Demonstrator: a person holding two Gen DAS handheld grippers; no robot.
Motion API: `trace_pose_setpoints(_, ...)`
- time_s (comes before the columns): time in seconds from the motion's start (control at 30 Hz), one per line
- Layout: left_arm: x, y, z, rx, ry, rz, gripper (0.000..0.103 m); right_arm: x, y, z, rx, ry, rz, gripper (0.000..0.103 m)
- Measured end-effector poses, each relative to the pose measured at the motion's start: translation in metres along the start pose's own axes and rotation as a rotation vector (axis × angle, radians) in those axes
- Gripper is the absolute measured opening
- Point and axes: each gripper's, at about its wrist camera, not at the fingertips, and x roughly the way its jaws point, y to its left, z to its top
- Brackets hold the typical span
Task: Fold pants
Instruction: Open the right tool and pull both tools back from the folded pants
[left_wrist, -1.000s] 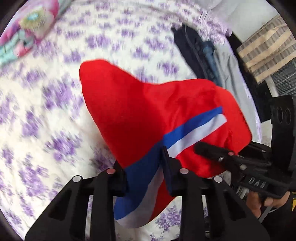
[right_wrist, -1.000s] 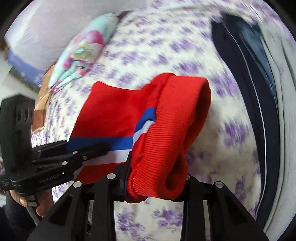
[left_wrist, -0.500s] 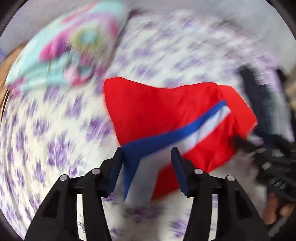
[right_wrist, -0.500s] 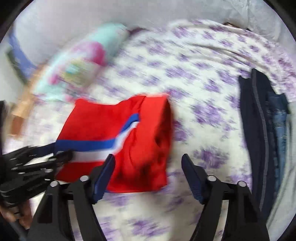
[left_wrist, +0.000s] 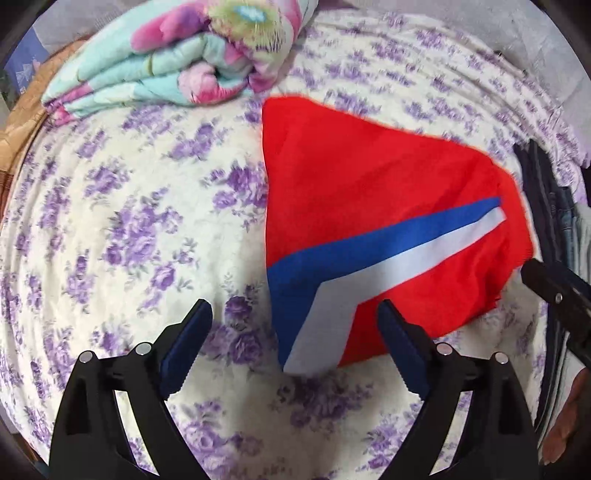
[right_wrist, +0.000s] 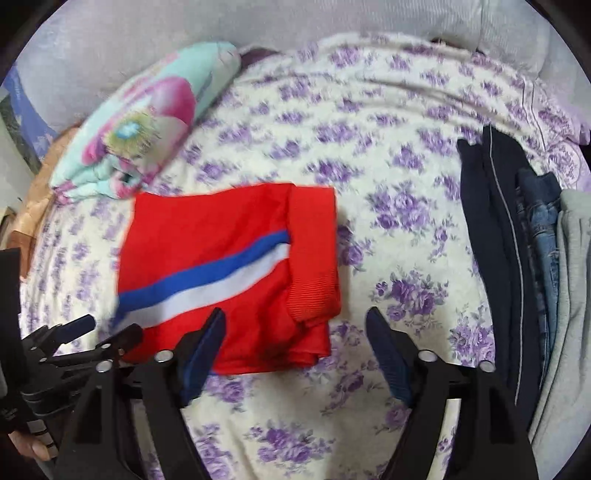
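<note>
- A purple-flowered bedspread (right_wrist: 388, 155) carries the folded red pants (right_wrist: 229, 273).
- Both the left gripper (left_wrist: 295, 343) and right gripper (right_wrist: 295, 350) gape, seemingly touching nothing.

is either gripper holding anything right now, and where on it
Nothing is held. The left gripper and right gripper are both open, and the folded red pants with blue-white stripe lie on the bed.

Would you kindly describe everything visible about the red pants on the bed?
The red pants look like soft knit, folded into a compact flat bundle. A blue and white side stripe runs across the top layer to a ribbed band. They lie on the purple-flowered bedspread, near a rolled floral blanket. No gripper holds them.
</note>
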Motion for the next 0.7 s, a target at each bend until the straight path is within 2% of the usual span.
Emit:
trace_pose_setpoints(0.07, -0.01, -0.001, -0.001, 0.006, -0.027, 0.004, 0.09, -0.006, 0.005, -0.001, -0.018, -0.019, -0.021, 0.092)
trace_pose_setpoints(0.3, -0.033, -0.003, -0.009, 0.005, -0.061, 0.01, 0.09, -0.01, 0.018, -0.001, -0.039, -0.018, -0.055, 0.092)
trace_pose_setpoints(0.47, -0.046, -0.009, -0.014, 0.032, -0.101, 0.054, 0.097, -0.022, 0.021, -0.011, -0.044, -0.029, -0.054, 0.093)
trace_pose_setpoints(0.7, -0.057, -0.013, -0.023, 0.04, -0.079, 0.057, 0.098, -0.043, 0.021, -0.027, -0.041, -0.082, -0.099, 0.098)
